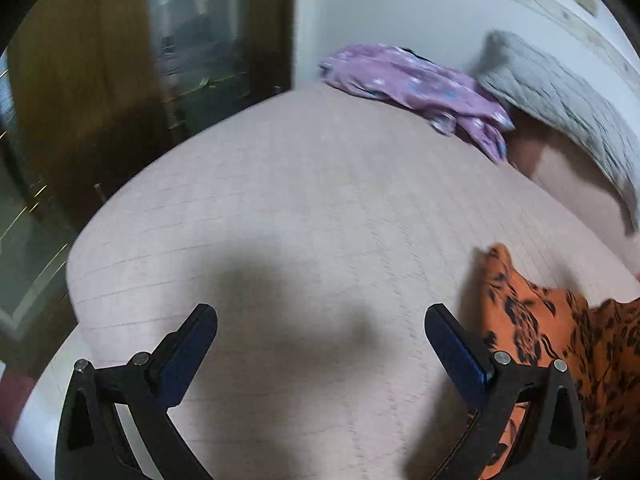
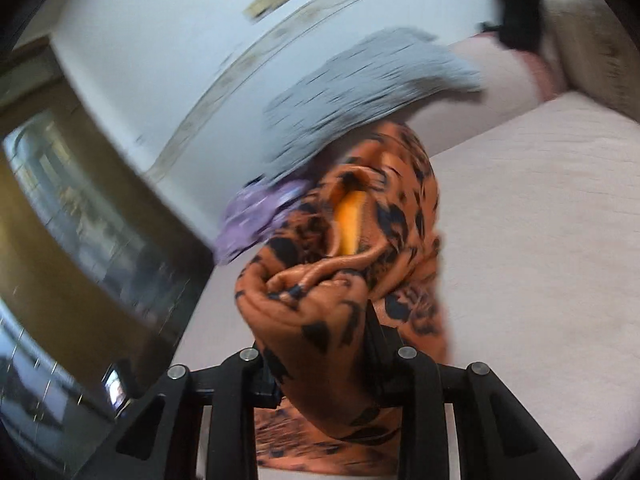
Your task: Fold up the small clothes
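An orange garment with black leaf print is bunched up and clamped in my right gripper, which is shut on it and holds it above the pale pink bed. The same garment shows at the lower right of the left wrist view, trailing onto the bed. My left gripper is open and empty, just left of the garment, over bare bedcover. A purple patterned garment lies crumpled at the far side of the bed; it also shows in the right wrist view.
A grey quilted pillow leans on the white wall at the far right, also in the right wrist view. A wooden cabinet with glass doors stands left of the bed. The bed's left edge drops off near it.
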